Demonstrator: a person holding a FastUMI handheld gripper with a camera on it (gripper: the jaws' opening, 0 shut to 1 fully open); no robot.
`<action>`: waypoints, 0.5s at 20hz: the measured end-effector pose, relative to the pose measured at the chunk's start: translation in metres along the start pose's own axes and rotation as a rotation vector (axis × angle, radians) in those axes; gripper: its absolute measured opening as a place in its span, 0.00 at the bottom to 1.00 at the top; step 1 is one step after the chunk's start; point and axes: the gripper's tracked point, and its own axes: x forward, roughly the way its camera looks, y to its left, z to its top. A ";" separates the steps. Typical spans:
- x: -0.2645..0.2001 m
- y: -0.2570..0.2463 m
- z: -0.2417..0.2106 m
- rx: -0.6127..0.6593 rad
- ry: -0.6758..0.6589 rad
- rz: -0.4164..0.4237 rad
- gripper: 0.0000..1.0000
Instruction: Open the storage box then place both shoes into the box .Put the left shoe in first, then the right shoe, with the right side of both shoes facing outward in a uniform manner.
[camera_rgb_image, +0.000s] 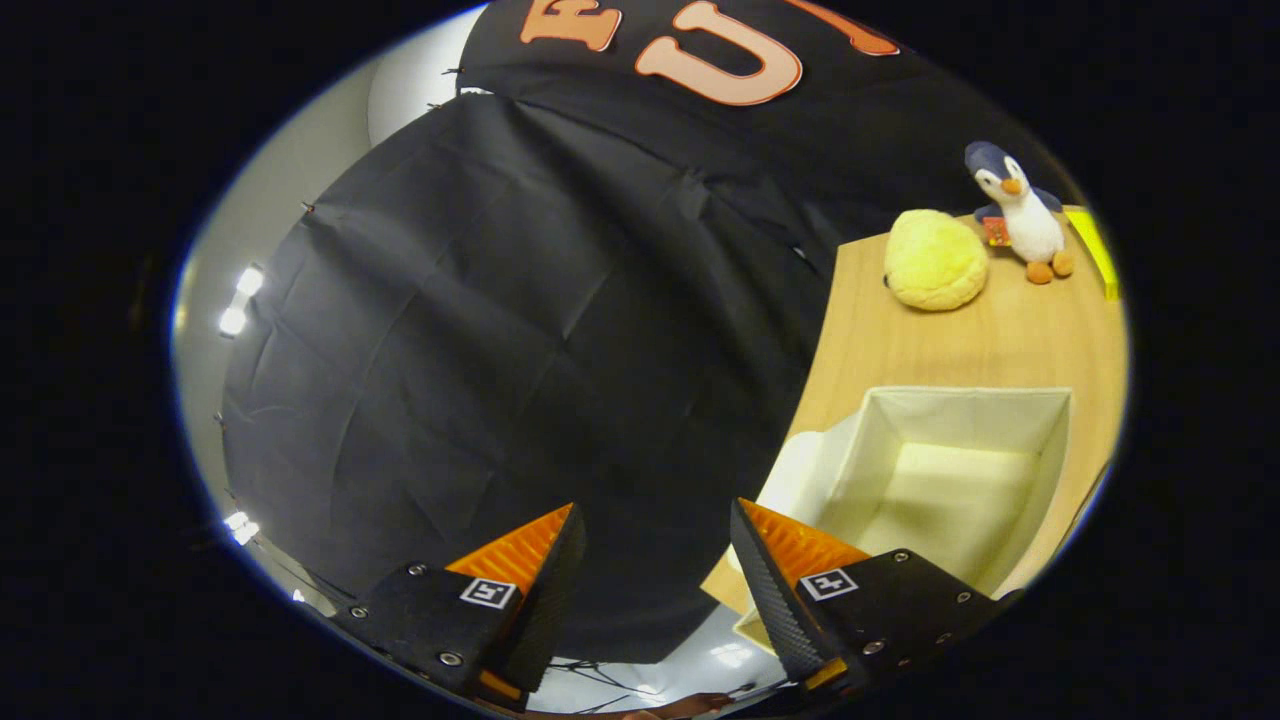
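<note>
The gripper (655, 520) is held with fingers apart and empty. The open white fabric storage box (1050, 440) sits empty on the wooden worktop (900, 350); the left shoe should be sought next.

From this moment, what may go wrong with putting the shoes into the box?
1. The gripper is open, holds nothing and points mostly at the black cloth, off the table, so it may need a big swing back.
2. The box sits near the table's edge; a push might slide it off.
3. The yellow plush ball and toy penguin stand beyond the box and may be knocked.
</note>
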 end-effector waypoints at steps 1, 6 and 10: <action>-0.009 -0.019 -0.001 -0.010 -0.015 -0.034 0.88; -0.052 -0.109 -0.009 -0.054 -0.059 -0.239 0.89; -0.100 -0.190 -0.022 -0.081 -0.060 -0.429 0.89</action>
